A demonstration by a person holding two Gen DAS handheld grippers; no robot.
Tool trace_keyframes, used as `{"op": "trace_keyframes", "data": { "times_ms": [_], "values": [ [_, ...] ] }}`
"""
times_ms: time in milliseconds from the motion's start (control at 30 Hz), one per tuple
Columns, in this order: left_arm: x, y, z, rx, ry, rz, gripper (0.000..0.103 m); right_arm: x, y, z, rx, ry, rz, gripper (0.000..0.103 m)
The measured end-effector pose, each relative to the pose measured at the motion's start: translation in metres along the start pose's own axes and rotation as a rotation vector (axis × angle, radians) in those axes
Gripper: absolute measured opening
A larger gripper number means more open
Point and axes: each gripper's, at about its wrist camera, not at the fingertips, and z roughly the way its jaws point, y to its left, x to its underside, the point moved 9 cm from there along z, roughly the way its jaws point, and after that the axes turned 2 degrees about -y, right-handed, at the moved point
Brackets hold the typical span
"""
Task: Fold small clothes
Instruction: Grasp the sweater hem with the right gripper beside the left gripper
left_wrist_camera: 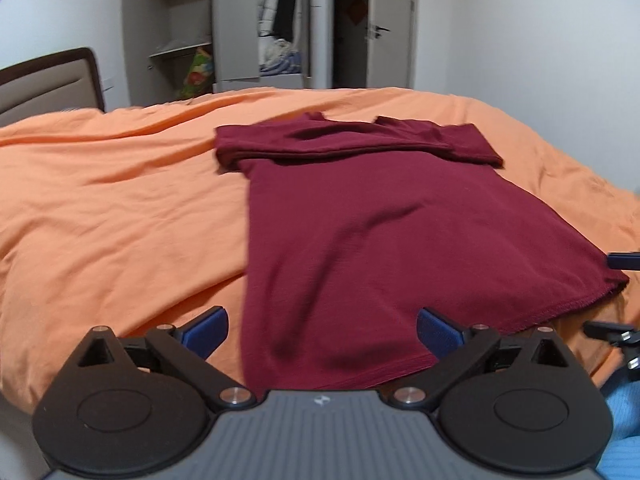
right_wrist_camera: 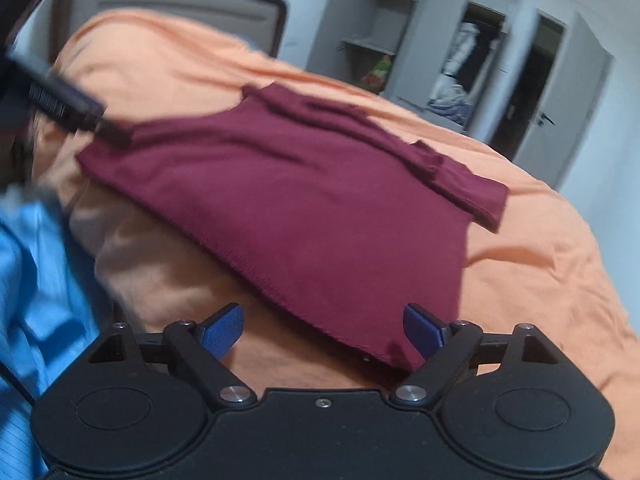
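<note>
Dark-red cotton T-shirt [left_wrist_camera: 360, 232] flat on orange-sheeted bed [left_wrist_camera: 120, 200]; left claw [left_wrist_camera: 322, 330] and right claw [right_wrist_camera: 323, 328] wide open, empty (right view blurred).

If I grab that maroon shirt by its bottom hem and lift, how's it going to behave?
The maroon shirt will probably hang limp: its thin fabric follows the bed's contours and shows soft wrinkles. It seems light. The sleeves already folded in near the collar may slip open if it is lifted quickly. Pushed, it would likely bunch on the orange bedsheet.
</note>
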Motion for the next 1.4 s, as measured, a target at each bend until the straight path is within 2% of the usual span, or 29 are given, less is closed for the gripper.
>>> {"op": "trace_keyframes", "data": {
  "times_ms": [133, 167, 233, 267, 300, 400, 500, 700, 900, 1033, 1067, 1167, 1233, 1300, 1400],
  "values": [
    [0.000, -0.017, 0.006, 0.034, 0.004, 0.024, 0.102, 0.001, 0.011, 0.014, 0.063, 0.006, -0.127, 0.082],
    [0.001, -0.020, 0.007, 0.041, 0.007, 0.027, 0.102, 0.000, 0.014, 0.016, 0.076, -0.007, -0.149, 0.077],
    [0.003, -0.025, 0.007, 0.057, 0.005, 0.042, 0.102, -0.005, 0.018, 0.014, 0.078, -0.048, -0.171, 0.051],
    [0.003, -0.027, 0.006, 0.068, -0.002, 0.056, 0.102, -0.009, 0.020, 0.011, 0.068, -0.072, -0.171, 0.018],
    [0.004, -0.031, 0.004, 0.084, -0.010, 0.074, 0.102, -0.012, 0.021, 0.007, 0.065, -0.095, -0.171, 0.015],
    [0.004, -0.044, -0.004, 0.179, -0.048, 0.119, 0.102, -0.023, 0.019, -0.002, 0.071, -0.159, -0.163, 0.013],
    [0.005, -0.058, -0.009, 0.223, -0.082, 0.175, 0.102, -0.038, 0.007, -0.005, 0.037, -0.177, -0.077, 0.013],
    [0.013, -0.083, 0.004, 0.169, -0.116, 0.314, 0.102, -0.066, -0.005, -0.010, -0.001, -0.206, 0.010, 0.013],
    [0.013, -0.097, 0.030, 0.109, -0.128, 0.350, 0.099, -0.082, -0.013, -0.013, -0.025, -0.220, 0.064, 0.013],
    [0.015, -0.098, 0.038, -0.007, -0.131, 0.441, 0.080, -0.079, -0.013, -0.016, -0.013, -0.213, 0.050, 0.013],
    [0.015, -0.095, 0.037, -0.033, -0.140, 0.459, 0.078, -0.076, -0.012, -0.016, -0.009, -0.208, 0.044, 0.013],
    [0.017, -0.083, 0.030, -0.090, -0.154, 0.484, 0.063, -0.067, -0.008, -0.017, 0.002, -0.184, 0.018, 0.013],
    [0.019, -0.070, 0.027, -0.135, -0.151, 0.485, 0.044, -0.060, -0.005, -0.017, 0.001, -0.166, 0.009, 0.013],
    [0.023, -0.054, 0.025, -0.189, -0.138, 0.487, 0.041, -0.052, -0.005, -0.014, 0.000, -0.146, 0.007, 0.013],
    [0.030, -0.035, 0.026, -0.230, -0.095, 0.470, 0.040, -0.037, -0.002, -0.007, 0.004, -0.104, -0.006, 0.016]
  ]
}}
